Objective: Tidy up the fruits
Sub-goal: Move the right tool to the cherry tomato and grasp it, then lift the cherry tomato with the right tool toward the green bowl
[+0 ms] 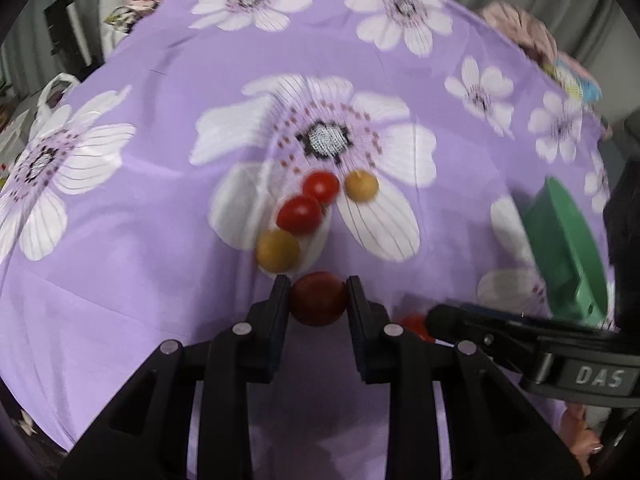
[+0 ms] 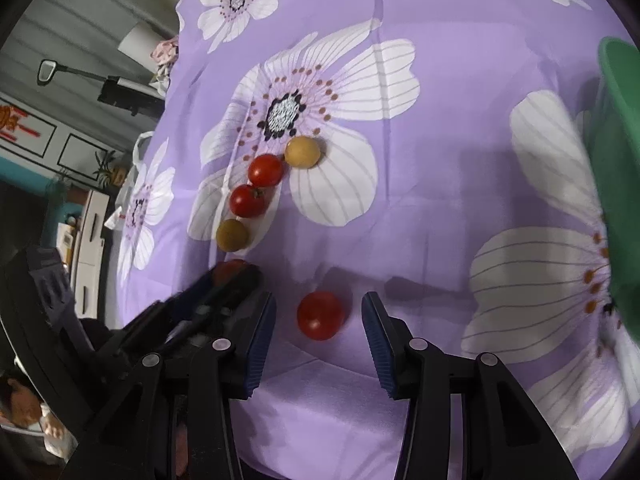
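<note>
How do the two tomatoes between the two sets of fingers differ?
The left gripper has its fingers pressed on a dark red tomato. The right gripper stands apart from a brighter red tomato, which lies free on the purple flowered cloth. Both are small and round.

Fruit count on the flowered cloth

Four red tomatoes and two yellow-brown round fruits lay on it; one green container stood at its right edge.
</note>
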`<state>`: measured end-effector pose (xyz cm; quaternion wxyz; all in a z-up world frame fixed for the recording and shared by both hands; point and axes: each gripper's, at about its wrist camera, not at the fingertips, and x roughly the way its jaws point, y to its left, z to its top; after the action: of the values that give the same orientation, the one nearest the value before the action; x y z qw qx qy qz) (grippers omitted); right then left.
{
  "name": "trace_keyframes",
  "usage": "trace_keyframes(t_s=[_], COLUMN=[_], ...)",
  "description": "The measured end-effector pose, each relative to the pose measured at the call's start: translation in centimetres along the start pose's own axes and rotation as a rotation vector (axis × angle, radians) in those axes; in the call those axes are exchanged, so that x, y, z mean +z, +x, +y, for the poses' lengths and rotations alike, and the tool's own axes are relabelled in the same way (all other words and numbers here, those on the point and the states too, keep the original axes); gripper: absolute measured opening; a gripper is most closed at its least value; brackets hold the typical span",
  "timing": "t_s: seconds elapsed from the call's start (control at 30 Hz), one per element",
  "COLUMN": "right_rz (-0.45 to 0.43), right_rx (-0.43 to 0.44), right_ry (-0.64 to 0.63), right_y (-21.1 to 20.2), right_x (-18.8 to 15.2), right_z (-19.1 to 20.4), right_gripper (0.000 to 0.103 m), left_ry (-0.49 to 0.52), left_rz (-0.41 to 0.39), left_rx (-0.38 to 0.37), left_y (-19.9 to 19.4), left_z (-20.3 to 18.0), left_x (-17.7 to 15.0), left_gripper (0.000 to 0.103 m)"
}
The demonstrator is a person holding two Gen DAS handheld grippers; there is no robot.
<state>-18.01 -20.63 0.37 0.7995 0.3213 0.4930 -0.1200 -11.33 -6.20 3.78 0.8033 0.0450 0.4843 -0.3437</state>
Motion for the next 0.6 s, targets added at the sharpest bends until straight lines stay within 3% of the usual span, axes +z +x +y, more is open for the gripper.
trace_keyframes(t_s=[0.23,0.5,0.6], right_rz=[0.011,0.039,0.030], right_rx=[-0.018,-0.117,-0.158], right_ry=[-0.054,-0.118,-0.156], right_y=[0.5,2.3,2.6], right_x=[-0.4,-0.9,-1.1], right_z=[1.3,2.6,3.1], right_gripper=[0.047,0.041,0.033], left_ry=[-0.075,-0.100,-0.103], left_rz=[-0.093,-0.101,-0.101], left_rx=[0.017,0.011,0.009], left_y=[-1.9,-2.1,-2.2], left_z=[1.3,1.9,2.0], left_x=[0.9,1.1,1.1], left_gripper=[0.027,0.027,0.028])
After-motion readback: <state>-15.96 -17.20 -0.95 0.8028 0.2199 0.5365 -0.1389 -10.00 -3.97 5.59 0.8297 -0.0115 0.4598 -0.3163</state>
